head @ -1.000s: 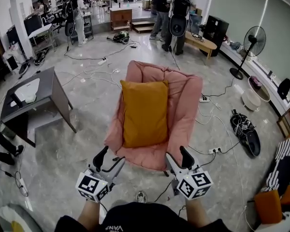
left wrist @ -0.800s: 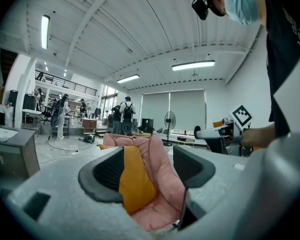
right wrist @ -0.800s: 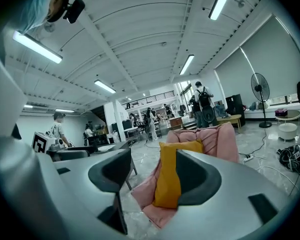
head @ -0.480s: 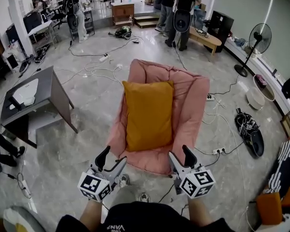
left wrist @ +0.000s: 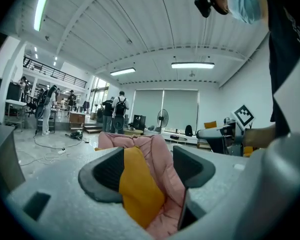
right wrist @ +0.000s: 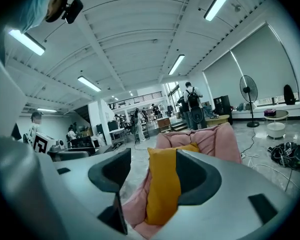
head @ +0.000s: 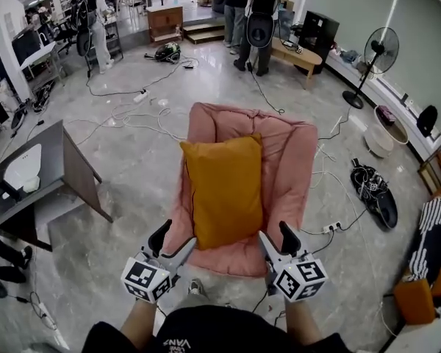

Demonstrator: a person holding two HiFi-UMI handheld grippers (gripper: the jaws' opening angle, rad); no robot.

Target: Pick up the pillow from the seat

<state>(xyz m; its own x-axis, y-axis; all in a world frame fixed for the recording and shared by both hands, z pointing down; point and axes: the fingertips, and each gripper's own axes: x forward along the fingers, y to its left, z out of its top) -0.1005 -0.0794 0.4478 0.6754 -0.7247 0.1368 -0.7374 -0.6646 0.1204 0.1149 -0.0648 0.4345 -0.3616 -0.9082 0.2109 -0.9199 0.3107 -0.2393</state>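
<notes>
A mustard-yellow rectangular fabric pillow (head: 224, 190) lies lengthwise on the pink padded fabric seat (head: 288, 160) at the centre of the head view, its top edge against the seat's back. The left gripper (head: 174, 239) and right gripper (head: 276, 235) sit at lower centre, by the seat's near edge. Both have their jaws spread wide and hold nothing, the pillow showing beyond each gap.

A pink padded seat (head: 288, 160) stands on the grey polished floor (head: 132, 197) with an orange pillow (head: 224, 190) lying lengthwise on it against its back, while white cables (head: 136, 116) trail over the floor behind it and a power strip (head: 328, 229) lies just to its right
</notes>
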